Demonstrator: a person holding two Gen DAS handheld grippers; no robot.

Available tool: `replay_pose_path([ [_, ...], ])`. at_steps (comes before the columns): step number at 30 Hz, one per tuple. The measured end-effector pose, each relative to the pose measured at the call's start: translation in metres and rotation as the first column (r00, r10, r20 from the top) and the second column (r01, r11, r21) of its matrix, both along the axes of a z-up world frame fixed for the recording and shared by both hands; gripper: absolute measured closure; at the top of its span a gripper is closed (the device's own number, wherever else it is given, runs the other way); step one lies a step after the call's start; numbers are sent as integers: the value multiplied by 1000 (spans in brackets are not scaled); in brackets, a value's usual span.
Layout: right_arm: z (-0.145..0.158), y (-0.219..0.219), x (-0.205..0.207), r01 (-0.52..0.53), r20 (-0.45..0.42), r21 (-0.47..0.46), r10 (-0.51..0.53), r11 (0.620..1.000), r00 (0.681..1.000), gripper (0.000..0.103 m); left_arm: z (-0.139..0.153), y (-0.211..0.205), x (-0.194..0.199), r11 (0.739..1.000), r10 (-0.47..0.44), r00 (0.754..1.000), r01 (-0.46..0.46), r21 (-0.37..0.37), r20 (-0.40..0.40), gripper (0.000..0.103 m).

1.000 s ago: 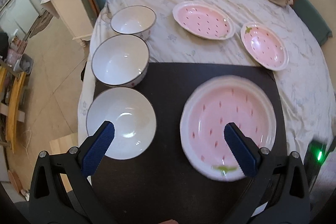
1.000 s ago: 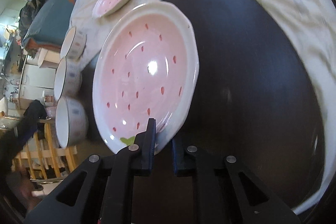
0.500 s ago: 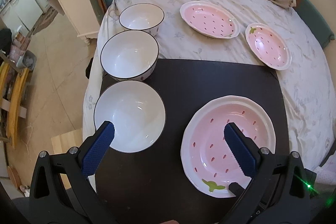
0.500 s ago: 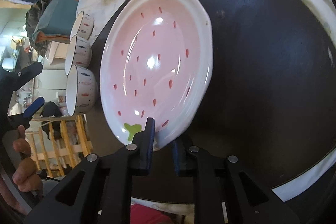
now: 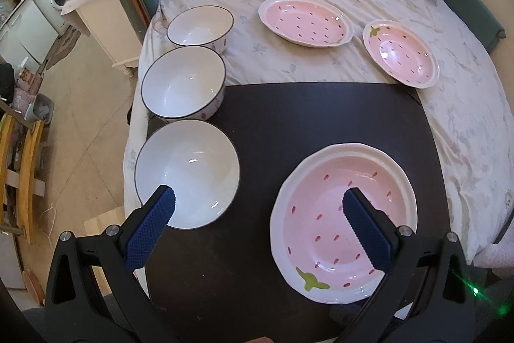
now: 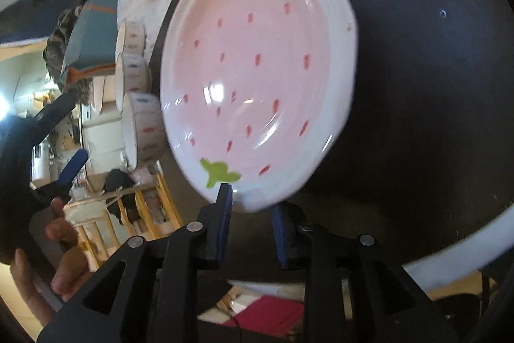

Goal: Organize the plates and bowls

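Item: my left claw [image 5: 258, 208], fingers spread wide apart, holding nothing, hanging above the near edge of the dark counter [image 5: 289, 118].

Item: my right claw [image 6: 249, 208], fingers a little apart on either side of the near rim of the large plate [image 6: 257, 69]; the rim sits in the gap, and I cannot tell whether the pads touch it.

Item: large plate [image 5: 343, 227], pink with red flecks and a green leaf mark, white rim, lying on the near right of the counter. Nothing in it.

Item: near bowl [image 5: 188, 172], white, on the counter's near left. Nothing in it.

Item: middle bowl [image 5: 183, 84], dark-rimmed, at the counter's far left corner. Nothing in it.

Item: far bowl [image 5: 199, 26], dark-rimmed, on the bed sheet [image 5: 289, 60] beyond. Nothing in it.

Item: medium plate [image 5: 305, 21], pink, on the sheet, far centre. Nothing in it.

Item: small plate [image 5: 401, 52], pink, on the sheet to its right, close to the counter's far right corner. Nothing in it.
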State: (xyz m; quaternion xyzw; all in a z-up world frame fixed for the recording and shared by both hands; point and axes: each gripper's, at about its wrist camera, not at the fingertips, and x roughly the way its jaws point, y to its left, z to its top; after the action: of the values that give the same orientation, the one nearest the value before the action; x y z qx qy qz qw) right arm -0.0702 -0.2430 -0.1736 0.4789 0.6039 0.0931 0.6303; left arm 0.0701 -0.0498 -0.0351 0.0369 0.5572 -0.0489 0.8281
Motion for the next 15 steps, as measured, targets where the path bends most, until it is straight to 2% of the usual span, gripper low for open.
replay_pose_path([
  [1, 5, 2, 0, -31, -1, -19, 31, 999, 1000, 61, 0, -1, 0, 1000, -2, 1000, 2, -1, -1, 0],
  [4, 25, -1, -1, -81, 0, -88, 81, 993, 997, 60, 1, -3, 0, 1000, -7, 1000, 7, -10, -3, 0],
  [6, 43, -12, 2, -78, 38, -135, 84, 988, 996, 59, 3, -3, -1, 1000, -12, 1000, 12, -13, 0, 0],
  [8, 64, -24, 7, -76, 87, -222, 97, 972, 991, 55, 4, -3, -2, 1000, -16, 1000, 16, -12, 3, 0],
  [10, 81, -33, 12, -61, 131, -295, 104, 953, 986, 43, 5, -4, -2, 1000, -20, 1000, 21, -13, 9, 0],
  [13, 114, -47, 28, -28, 216, -451, 139, 892, 966, 26, 8, -6, -3, 1000, -29, 999, 30, -10, 19, 0],
  [15, 126, -53, 36, -15, 242, -523, 165, 852, 956, 17, 9, -8, -3, 999, -35, 999, 35, -16, 24, 0],
])
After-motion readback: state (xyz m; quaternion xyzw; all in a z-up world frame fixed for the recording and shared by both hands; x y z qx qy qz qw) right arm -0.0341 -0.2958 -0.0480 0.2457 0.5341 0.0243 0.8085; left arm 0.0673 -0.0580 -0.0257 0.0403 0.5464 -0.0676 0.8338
